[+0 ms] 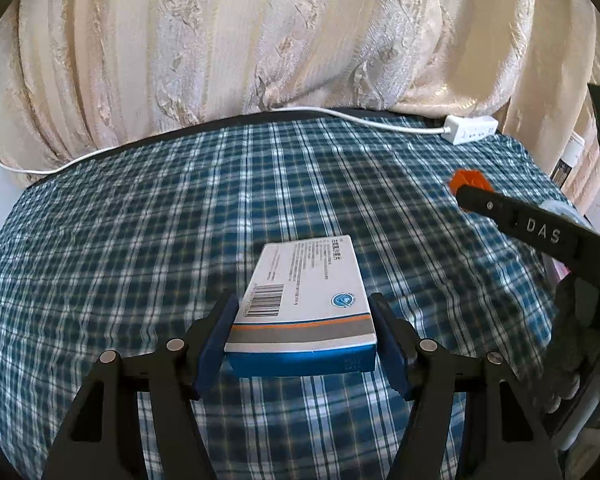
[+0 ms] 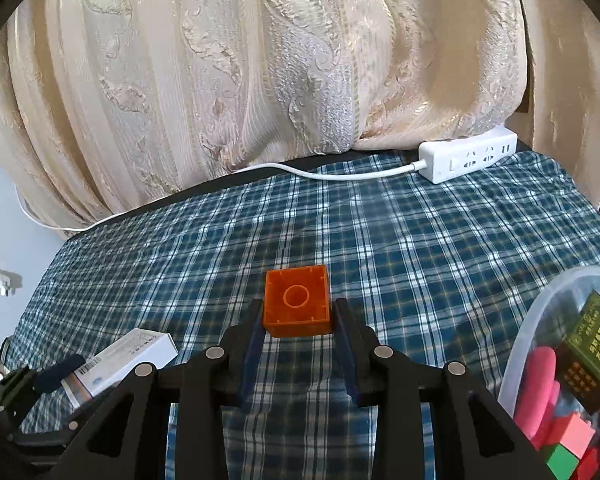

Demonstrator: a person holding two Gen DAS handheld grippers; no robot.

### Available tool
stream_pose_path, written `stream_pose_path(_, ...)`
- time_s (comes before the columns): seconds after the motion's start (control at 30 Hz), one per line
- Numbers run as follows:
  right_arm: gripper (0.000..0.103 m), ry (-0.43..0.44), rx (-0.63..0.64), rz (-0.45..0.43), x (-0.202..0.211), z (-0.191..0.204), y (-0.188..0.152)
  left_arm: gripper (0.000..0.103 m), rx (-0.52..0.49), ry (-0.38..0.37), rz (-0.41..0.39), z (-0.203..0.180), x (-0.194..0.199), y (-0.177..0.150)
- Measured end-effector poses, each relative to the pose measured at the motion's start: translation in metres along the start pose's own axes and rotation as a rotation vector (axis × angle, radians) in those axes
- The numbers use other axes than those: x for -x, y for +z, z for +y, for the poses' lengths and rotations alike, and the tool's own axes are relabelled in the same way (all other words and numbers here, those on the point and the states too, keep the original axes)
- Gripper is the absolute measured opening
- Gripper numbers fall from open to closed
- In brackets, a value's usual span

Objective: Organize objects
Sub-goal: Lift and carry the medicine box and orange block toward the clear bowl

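Left gripper (image 1: 304, 332): its blue-padded fingers are clamped on the two long sides of a medicine box (image 1: 306, 300), gripping it at the near end.
Medicine box: white on top with a barcode, a round blue logo and orange, grey and blue stripes; it sticks out flat ahead of the fingers, over the plaid cloth (image 1: 180, 220). Whether it touches the cloth I cannot tell.
Right gripper (image 2: 298, 320): closed on an orange building block (image 2: 297, 306), one pad against each side.
Orange block: hollow underside turned toward the camera, a round tube showing in the middle; held above the middle of the cloth.
Seen from the other side: in the left wrist view the right gripper reaches in from the right with the orange block at its tip; in the right wrist view the medicine box shows low on the left in the left gripper's fingers.
Clear plastic tub (image 2: 540, 312): at the right edge of the cloth, holding a dark green box (image 2: 590, 356), pink pieces and red and green blocks.
Power strip (image 2: 466, 160): white, at the far right edge of the cloth, its cable trailing left along the foot of the cream curtain (image 2: 260, 80).
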State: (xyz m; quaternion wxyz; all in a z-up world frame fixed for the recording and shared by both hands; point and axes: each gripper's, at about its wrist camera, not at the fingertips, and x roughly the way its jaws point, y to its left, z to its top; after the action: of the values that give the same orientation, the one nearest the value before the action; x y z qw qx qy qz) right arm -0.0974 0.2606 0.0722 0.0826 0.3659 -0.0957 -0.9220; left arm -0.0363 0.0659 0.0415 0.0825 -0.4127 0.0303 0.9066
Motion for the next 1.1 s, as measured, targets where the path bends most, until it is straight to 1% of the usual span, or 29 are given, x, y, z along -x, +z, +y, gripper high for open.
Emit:
stream_pose_path(0.17, 0.036, 0.01, -0.002, -0.009, 0.007, 0.0, -0.004, 0.068, 0.002, -0.022, 0.039, -0.005, -0.009, -0.002)
stream_pose_path(0.33, 0.036, 0.014, -0.009, -0.016, 0.011, -0.003, -0.005, 0.068, -0.02, -0.003, 0.047, -0.012, -0.017, 0.001)
stream_pose_path(0.7, 0.036, 0.022, -0.02, -0.039, 0.021, -0.006, -0.007, 0.068, -0.004, 0.04, 0.038, -0.005, -0.025, 0.002)
stream_pose_path(0.9, 0.036, 0.015, -0.016, -0.05, 0.025, -0.006, -0.009, 0.068, 0.022, 0.022, 0.039, -0.001, -0.024, 0.002)
stream_pose_path(1.1, 0.036, 0.011, -0.023, -0.056, 0.028, -0.008, -0.011, 0.068, 0.02, 0.03, 0.034, -0.002, -0.023, 0.002)
